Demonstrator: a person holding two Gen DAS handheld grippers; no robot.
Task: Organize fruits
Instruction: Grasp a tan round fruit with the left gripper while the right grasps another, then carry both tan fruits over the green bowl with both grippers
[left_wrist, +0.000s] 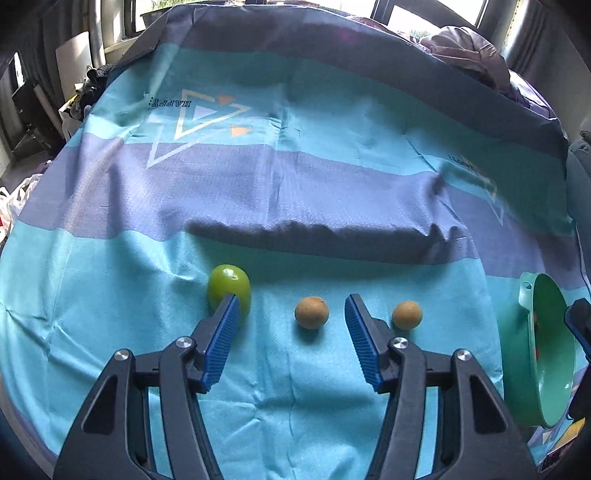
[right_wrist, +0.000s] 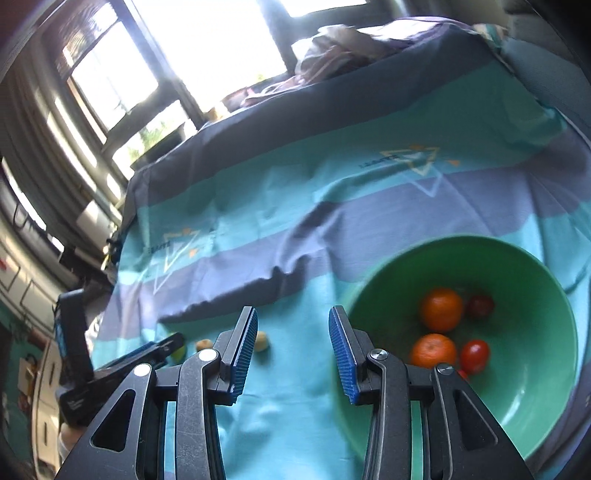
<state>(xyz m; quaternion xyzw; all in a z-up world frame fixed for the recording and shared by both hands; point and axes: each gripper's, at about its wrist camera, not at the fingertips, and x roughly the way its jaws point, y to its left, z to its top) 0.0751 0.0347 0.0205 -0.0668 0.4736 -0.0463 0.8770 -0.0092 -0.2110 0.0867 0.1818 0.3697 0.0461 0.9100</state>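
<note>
My left fingers (left_wrist: 290, 314) stand wide apart with nothing held; between their blue ribbed pads, on the cloth below, lies a small brown round fruit (left_wrist: 311, 312), touched by neither pad. The tip of the one finger on the picture's left overlaps a green fruit (left_wrist: 229, 286) lying behind it, though I cannot tell whether it touches. A second small brown fruit (left_wrist: 407, 314) lies just outside the other finger, towards the green bowl (left_wrist: 546, 369) at the right edge of the left wrist view. All three fruits sit in a rough row on a striped turquoise and purple-blue cloth (left_wrist: 295, 184) printed with triangles, and a long dark shadow crosses the cloth behind them. My right fingers (right_wrist: 292, 321) stand about half open and empty, with only turquoise cloth between the pads. Just right of them is the bowl, its rim close to the right-hand pad; inside lie two orange fruits (right_wrist: 441, 309) and red ones (right_wrist: 474, 356), one red fruit partly hidden behind my gripper's frame. Beyond my right fingers, to the picture's left, the two pale brown fruits appear small and blurred, and the left gripper reaches in from the left edge. Bright windows (right_wrist: 207, 48) and a heap of cloth (right_wrist: 332, 51) lie beyond the far edge.
</note>
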